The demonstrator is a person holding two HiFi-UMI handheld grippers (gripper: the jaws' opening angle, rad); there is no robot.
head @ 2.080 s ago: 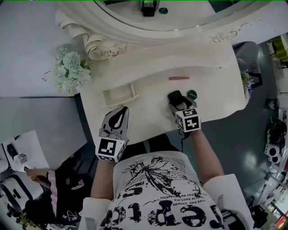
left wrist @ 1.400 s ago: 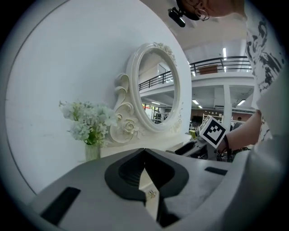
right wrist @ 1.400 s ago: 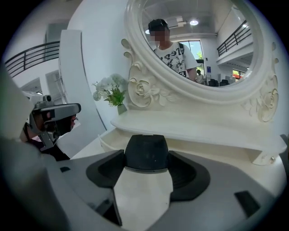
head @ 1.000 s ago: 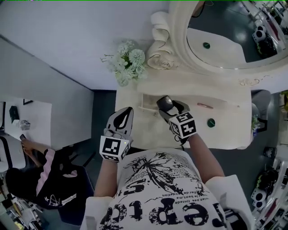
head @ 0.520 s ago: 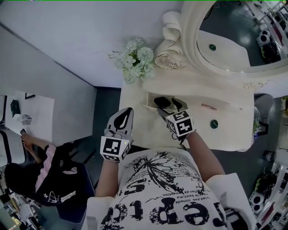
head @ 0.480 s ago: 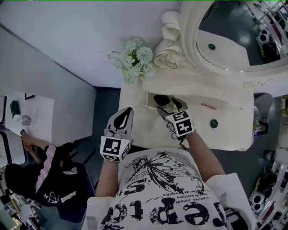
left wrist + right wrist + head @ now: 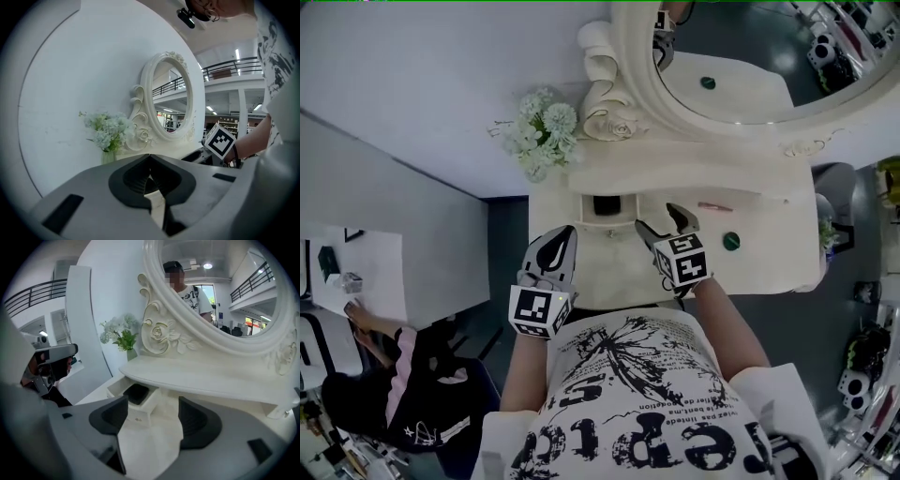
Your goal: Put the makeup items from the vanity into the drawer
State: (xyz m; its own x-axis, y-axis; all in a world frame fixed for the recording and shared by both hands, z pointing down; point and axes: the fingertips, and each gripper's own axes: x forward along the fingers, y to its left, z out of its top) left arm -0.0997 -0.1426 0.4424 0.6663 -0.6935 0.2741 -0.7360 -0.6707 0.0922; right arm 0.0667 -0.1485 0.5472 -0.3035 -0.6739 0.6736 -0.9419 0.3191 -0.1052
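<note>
1 black compact point(image 7: 605, 204) lies in the pulled-out drawer point(image 7: 627, 208). Right gripper point(image 7: 658, 217) is wide and empty just beside it. Left gripper point(image 7: 561, 236) has jaws together, empty. 2 items remain on the vanity point(image 7: 769, 253): a pink stick point(image 7: 714, 205) and a green round piece point(image 7: 730, 241).

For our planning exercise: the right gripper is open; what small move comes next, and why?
Probably swing the right gripper toward the green disc: its jaws stand apart and empty, the black case lies in the drawer, and the disc sits on the vanity.
</note>
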